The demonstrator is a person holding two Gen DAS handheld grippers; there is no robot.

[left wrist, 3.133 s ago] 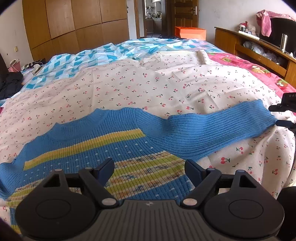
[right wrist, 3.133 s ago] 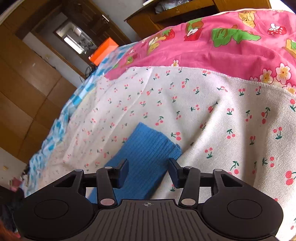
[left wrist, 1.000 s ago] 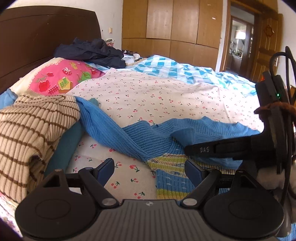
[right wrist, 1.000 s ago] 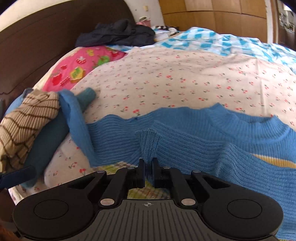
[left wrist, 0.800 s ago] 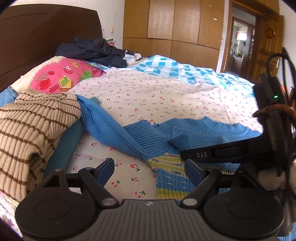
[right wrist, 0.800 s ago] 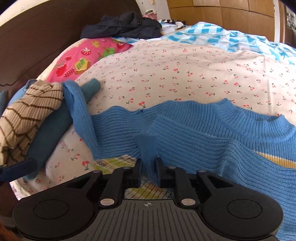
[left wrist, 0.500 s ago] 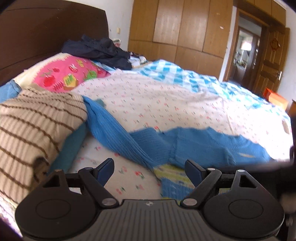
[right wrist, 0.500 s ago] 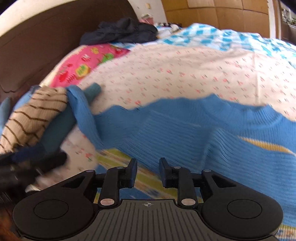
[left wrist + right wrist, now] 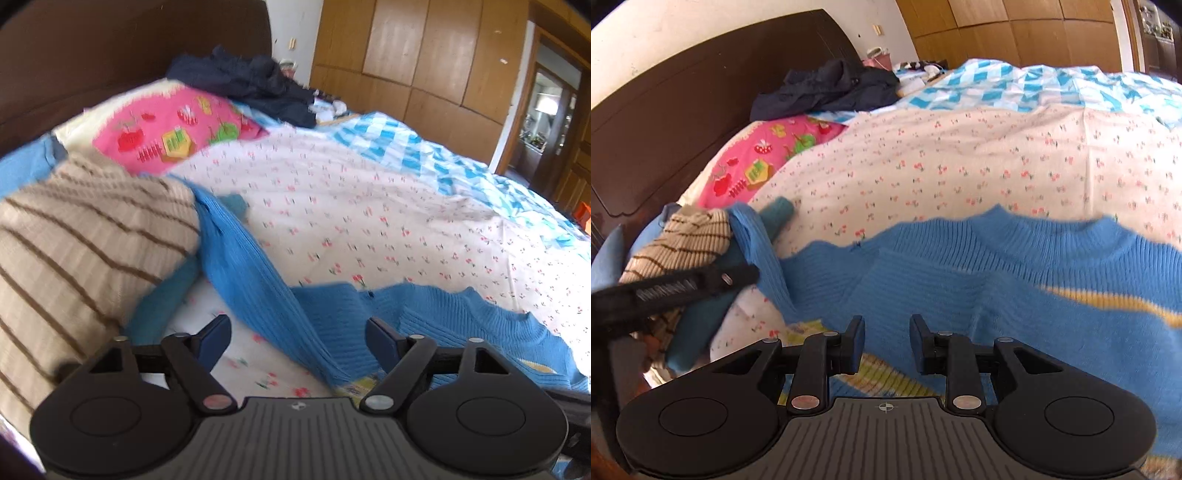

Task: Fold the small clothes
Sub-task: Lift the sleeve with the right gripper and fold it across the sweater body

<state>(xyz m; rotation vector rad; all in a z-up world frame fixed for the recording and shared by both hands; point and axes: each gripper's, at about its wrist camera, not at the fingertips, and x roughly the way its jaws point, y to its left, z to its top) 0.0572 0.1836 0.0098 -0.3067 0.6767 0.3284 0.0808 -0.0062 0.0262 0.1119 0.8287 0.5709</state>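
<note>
A blue knitted sweater (image 9: 997, 266) with yellow stripes lies on the bed, one sleeve folded across its body. Its other sleeve (image 9: 243, 280) stretches left towards a pile of clothes; it also shows in the right wrist view (image 9: 757, 243). My left gripper (image 9: 297, 338) is open and empty, low over that sleeve. My right gripper (image 9: 886, 339) is open and empty, just above the sweater's body. The left gripper's finger (image 9: 683, 286) shows at the left of the right wrist view.
A beige brown-striped sweater (image 9: 74, 251) and a teal garment (image 9: 162, 306) lie piled at the left. A pink pillow (image 9: 170, 133) and dark clothes (image 9: 251, 81) sit by the brown headboard (image 9: 683, 110). The cherry-print bedspread (image 9: 369, 221) stretches behind.
My right gripper let go of the folded sleeve, opened and drew back to the right. My left gripper moved closer over the left sleeve.
</note>
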